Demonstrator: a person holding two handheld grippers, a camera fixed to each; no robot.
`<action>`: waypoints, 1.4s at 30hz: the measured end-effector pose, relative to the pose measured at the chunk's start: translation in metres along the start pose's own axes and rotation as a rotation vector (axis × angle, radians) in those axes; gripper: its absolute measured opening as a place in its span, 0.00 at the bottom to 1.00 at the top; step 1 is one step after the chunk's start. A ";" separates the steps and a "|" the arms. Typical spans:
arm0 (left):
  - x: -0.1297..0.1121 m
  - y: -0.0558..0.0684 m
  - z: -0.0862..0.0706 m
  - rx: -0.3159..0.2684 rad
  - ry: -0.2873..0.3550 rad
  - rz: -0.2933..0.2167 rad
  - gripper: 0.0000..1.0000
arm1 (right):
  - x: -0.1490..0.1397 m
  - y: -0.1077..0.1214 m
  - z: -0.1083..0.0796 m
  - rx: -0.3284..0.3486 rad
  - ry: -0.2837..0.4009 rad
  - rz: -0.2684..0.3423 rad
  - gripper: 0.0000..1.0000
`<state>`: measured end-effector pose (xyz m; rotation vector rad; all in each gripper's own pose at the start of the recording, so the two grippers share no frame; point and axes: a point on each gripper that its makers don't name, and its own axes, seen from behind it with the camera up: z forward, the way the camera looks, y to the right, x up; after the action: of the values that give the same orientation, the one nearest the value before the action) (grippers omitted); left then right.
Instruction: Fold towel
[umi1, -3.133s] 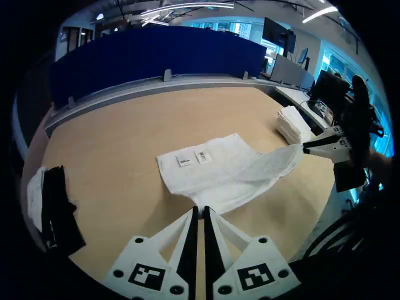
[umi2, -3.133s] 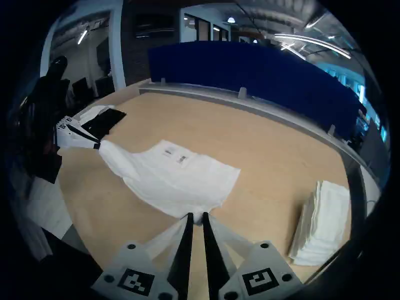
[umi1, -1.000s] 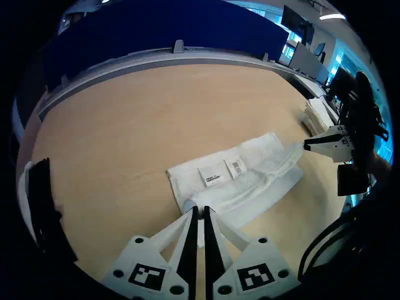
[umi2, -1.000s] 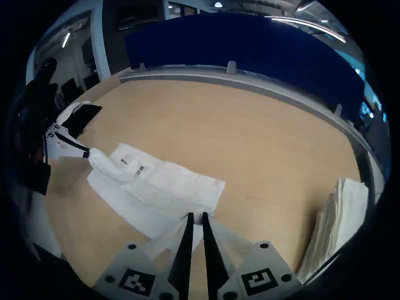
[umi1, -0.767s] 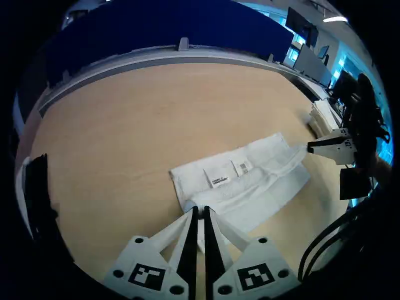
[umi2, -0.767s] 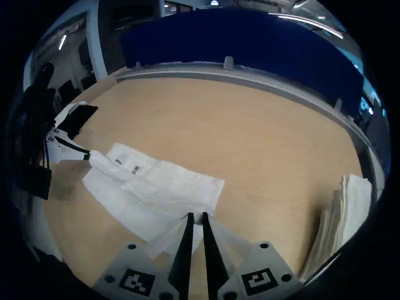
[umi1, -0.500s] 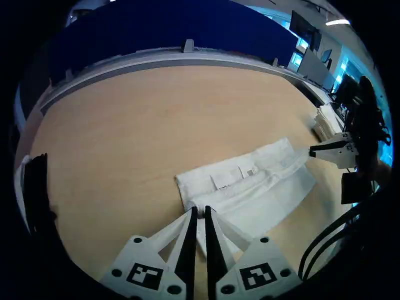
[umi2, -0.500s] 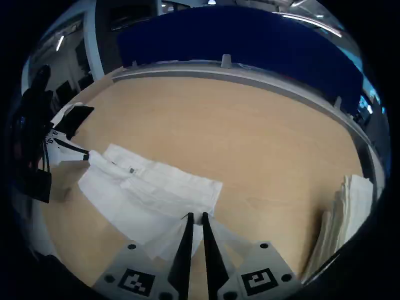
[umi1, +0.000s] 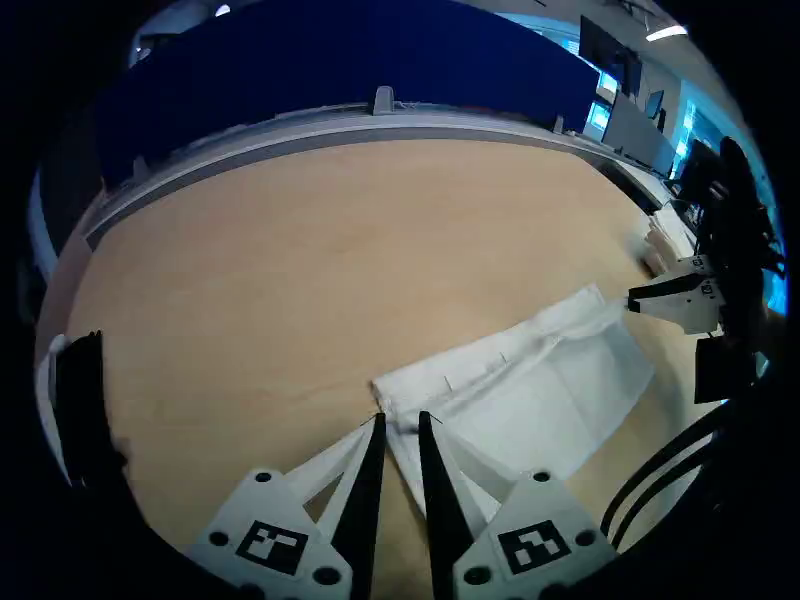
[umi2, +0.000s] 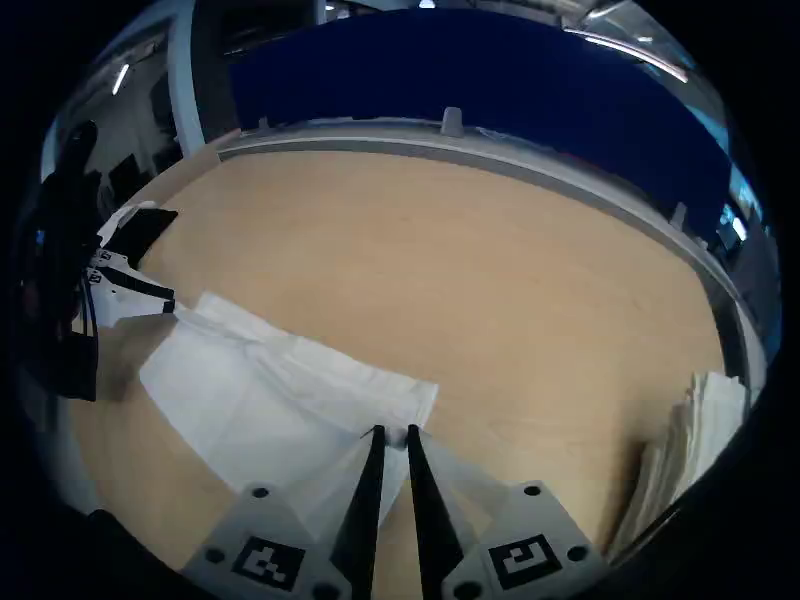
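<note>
Carried across, the towel (umi1: 530, 385) now lies doubled on the bench (umi1: 300, 260); my left tool (umi1: 398, 425) parts narrowly, my right tool (umi2: 392, 435) pinches a corner, so I'd square the edges before releasing.

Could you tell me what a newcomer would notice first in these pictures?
A white towel, folded over, lies on the wooden table, one corner at the jaws of the left gripper, another held by the right gripper. A dark blue partition stands along the table's far edge.

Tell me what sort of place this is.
Probably an open-plan office: a long wooden desk backed by a blue partition, a monitor at neighbouring desks beyond, and a strip light overhead.
</note>
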<state>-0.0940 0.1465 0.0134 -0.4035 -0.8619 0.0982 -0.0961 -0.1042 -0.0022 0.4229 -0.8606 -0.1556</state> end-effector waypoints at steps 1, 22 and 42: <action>0.002 -0.001 0.000 0.003 0.004 0.000 0.24 | 0.001 0.001 0.000 -0.003 0.002 0.003 0.20; 0.005 -0.006 -0.007 0.004 0.017 0.004 0.89 | 0.016 0.009 -0.007 -0.029 0.044 0.038 0.82; -0.031 -0.010 -0.046 0.047 0.017 -0.040 0.89 | -0.023 -0.008 -0.044 -0.037 0.039 0.053 0.83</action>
<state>-0.0796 0.1159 -0.0319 -0.3427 -0.8493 0.0776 -0.0775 -0.0917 -0.0472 0.3671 -0.8282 -0.1140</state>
